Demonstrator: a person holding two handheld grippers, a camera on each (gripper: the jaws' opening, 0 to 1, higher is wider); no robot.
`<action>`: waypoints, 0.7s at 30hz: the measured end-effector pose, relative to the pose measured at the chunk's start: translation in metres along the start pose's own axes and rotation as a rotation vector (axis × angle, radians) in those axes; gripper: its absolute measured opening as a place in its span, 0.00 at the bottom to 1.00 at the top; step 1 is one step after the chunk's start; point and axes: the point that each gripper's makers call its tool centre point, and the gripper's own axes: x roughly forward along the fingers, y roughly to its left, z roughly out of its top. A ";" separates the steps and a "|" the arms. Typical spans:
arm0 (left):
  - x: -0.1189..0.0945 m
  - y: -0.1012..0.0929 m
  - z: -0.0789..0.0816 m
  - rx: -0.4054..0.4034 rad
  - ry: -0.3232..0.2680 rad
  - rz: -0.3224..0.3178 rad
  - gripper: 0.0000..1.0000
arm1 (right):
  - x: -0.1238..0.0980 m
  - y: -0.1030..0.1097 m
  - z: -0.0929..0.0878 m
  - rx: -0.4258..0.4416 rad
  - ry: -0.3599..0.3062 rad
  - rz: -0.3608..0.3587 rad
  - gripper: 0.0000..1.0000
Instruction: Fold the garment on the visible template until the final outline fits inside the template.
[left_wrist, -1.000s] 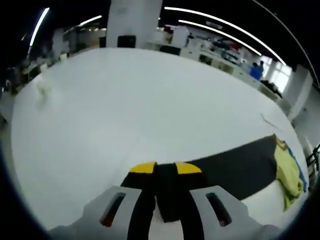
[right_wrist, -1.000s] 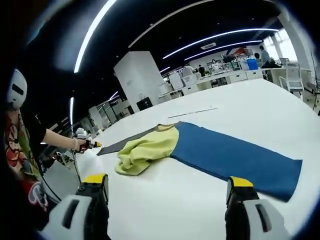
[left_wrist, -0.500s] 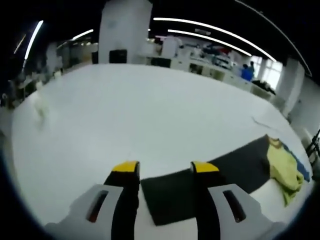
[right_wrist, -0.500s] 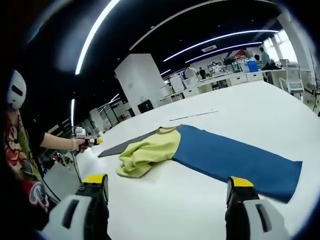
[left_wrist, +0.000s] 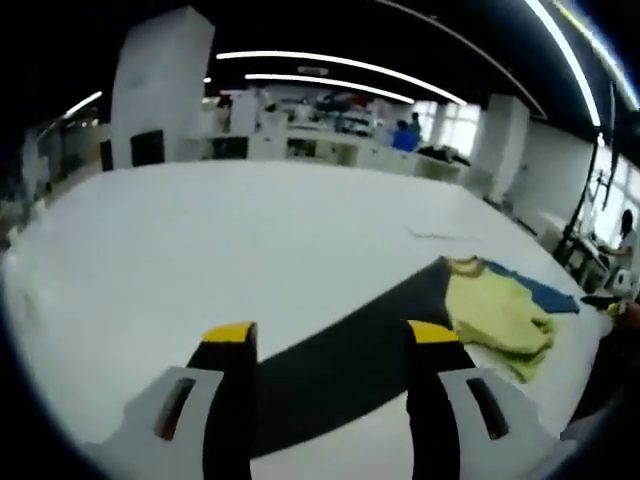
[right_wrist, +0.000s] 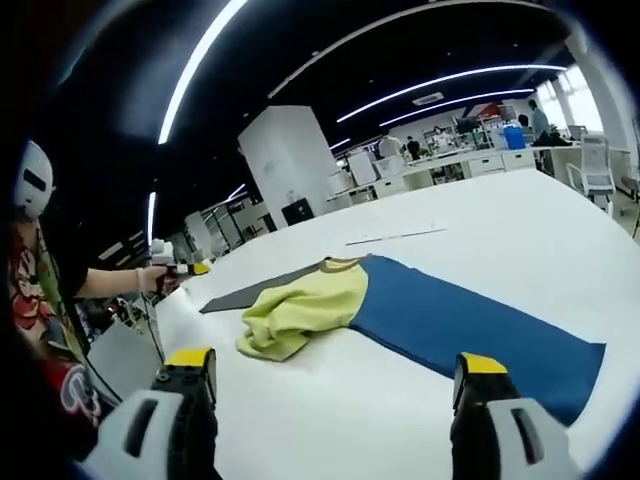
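Garment: a long cloth garment in three colours, dark grey sleeve, yellow-green middle and blue part (right_wrist: 440, 320), which I see lying on the big white table (right_wrist: 480, 220); in my left gripper view it is here (left_wrist: 380, 340)
Grey part: a flat dark strip (left_wrist: 340, 365) running from between my left jaws up and right to the yellow-green cloth
Yellow-green part: bunched and rumpled (right_wrist: 300, 310), not flat, sitting between the grey strip and the blue part
Blue part: spread flat (right_wrist: 470, 325), its far end reaching near my right gripper's right jaw tip
Left gripper: grey body with yellow-tipped black jaws (left_wrist: 330, 345); I see the jaws spread wide, the grey strip lying between them, nothing pinched; I cannot tell whether the tips touch the cloth
Left gripper from the other side: small in my right gripper view (right_wrist: 185, 270), held in a person's hand (right_wrist: 150, 280) by the grey end
Right gripper: same build (right_wrist: 335, 375), jaws wide apart and holding nothing, over bare table just short of the garment
Template: I cannot make out any outline on the table
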 end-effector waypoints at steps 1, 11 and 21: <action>0.000 -0.007 0.001 0.004 0.002 -0.022 0.66 | 0.000 0.000 0.000 -0.005 0.002 0.002 1.00; 0.001 -0.089 0.005 0.042 0.006 -0.249 0.92 | 0.014 0.010 -0.001 -0.027 0.039 0.035 1.00; -0.004 -0.138 -0.009 0.063 0.026 -0.357 0.91 | 0.025 0.022 -0.002 -0.045 0.063 0.068 1.00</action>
